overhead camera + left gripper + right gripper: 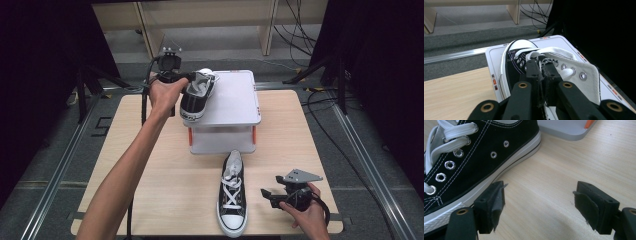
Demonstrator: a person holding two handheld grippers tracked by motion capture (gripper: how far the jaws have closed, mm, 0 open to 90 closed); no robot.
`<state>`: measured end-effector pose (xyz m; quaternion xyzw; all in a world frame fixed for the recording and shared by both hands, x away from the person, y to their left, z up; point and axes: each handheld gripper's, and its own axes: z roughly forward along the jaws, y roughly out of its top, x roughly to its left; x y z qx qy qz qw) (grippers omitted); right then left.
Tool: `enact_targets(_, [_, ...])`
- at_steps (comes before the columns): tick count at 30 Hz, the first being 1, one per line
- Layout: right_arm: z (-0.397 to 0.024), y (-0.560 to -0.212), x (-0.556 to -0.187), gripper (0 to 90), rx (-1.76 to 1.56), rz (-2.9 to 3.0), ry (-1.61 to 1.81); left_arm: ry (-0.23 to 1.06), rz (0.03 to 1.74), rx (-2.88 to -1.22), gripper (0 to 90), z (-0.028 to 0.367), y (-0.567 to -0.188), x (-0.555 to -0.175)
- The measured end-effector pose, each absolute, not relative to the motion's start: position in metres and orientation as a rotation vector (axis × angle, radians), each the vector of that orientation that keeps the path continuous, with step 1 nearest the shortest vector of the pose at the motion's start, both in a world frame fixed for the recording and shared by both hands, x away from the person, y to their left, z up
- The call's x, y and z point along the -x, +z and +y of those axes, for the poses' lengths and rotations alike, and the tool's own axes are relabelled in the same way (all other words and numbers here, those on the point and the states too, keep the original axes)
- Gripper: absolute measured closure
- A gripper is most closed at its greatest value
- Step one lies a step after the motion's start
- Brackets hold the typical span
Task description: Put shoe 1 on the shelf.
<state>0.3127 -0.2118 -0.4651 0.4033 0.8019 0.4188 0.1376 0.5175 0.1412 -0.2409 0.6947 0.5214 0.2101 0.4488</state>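
We are carrying one black sneaker [196,97] in the left tool [189,80], whose jaws are clamped tight on the thin canvas edge at the shoe's opening, beside the tongue. The main risk we are judging is slippage: the shoe is hanging its whole weight from that narrow pinch, so a quick swing could let the fabric pull out of the pads, dropping the shoe onto the edge of the grey two-tier stand [235,100] directly beneath the tool. A second risk is the heel catching the stand's rim, since the shoe is tilting toe-forward with its heel overhanging the near left corner. The left forearm is reaching far forward, wrist bent so that the tool is pointing roughly level across the stand. The right tool [267,196] is resting low over the table [150,165] near the person, jaws spread wide and holding nothing, with the second sneaker [231,195] lying just beside its left jaw.
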Motion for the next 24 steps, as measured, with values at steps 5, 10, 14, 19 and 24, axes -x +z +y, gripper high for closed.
enact_targets(5, [-0.212,-0.466,-0.314,25.1,-1.167,2.328,1.219,0.529,1.333,-1.668,84.7,0.129,-0.245,-0.534])
enact_targets(10, [-0.213,-0.467,-0.316,25.0,-1.171,2.327,1.223,0.562,1.364,-1.622,84.7,0.122,-0.252,-0.546])
enact_targets(14, [-0.21,-0.468,-0.318,25.0,-1.182,2.335,1.235,0.587,1.377,-1.615,84.6,0.118,-0.258,-0.554])
enact_targets(19, [-0.209,-0.468,-0.315,25.1,-1.212,2.343,1.236,0.604,1.377,-1.612,84.4,0.115,-0.265,-0.558])
enact_targets(24, [-0.21,-0.468,-0.317,25.0,-1.186,2.338,1.232,0.586,1.355,-1.645,83.2,0.113,-0.266,-0.551])
